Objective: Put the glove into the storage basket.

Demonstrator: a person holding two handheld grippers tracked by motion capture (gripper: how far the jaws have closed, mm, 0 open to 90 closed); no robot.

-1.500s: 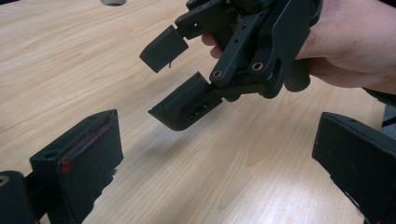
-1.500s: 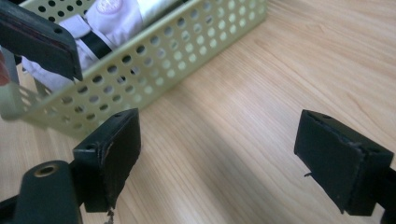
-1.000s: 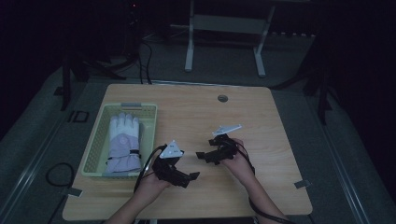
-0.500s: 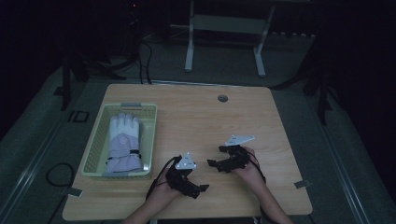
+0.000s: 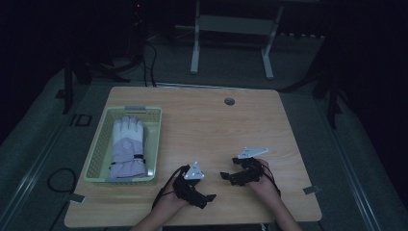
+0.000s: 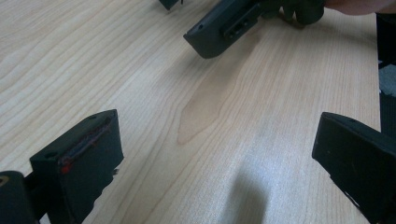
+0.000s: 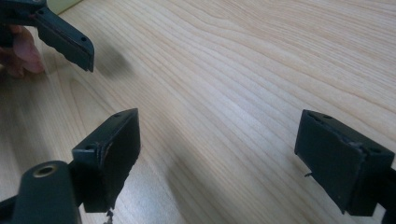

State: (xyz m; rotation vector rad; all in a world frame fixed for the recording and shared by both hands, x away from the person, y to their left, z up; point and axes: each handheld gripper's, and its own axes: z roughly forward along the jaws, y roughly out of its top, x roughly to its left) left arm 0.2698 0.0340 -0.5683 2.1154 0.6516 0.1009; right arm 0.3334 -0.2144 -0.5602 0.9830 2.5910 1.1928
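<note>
glove lies flat in the yellow-green mesh basket at the left side of the wooden table, its long axis running from the near edge toward the far edge, fingers pointing to the far edge and the dark-strapped cuff toward the person. the basket's own long axis runs the same way, parallel to the table's left edge.

both grippers hover low over bare wood by the near edge, well apart from the basket. the left gripper sits right of the basket's near corner, jaws pointing toward the right and near side; in the left gripper view its jaws stand wide with nothing but wood grain between them, and the right gripper's jaw shows at the top. the right gripper is held by the person's right hand, jaws aimed left toward the other tool; in the right gripper view its jaws are spread wide and hold nothing.

a small round grommet sits near the far edge of the table.
</note>
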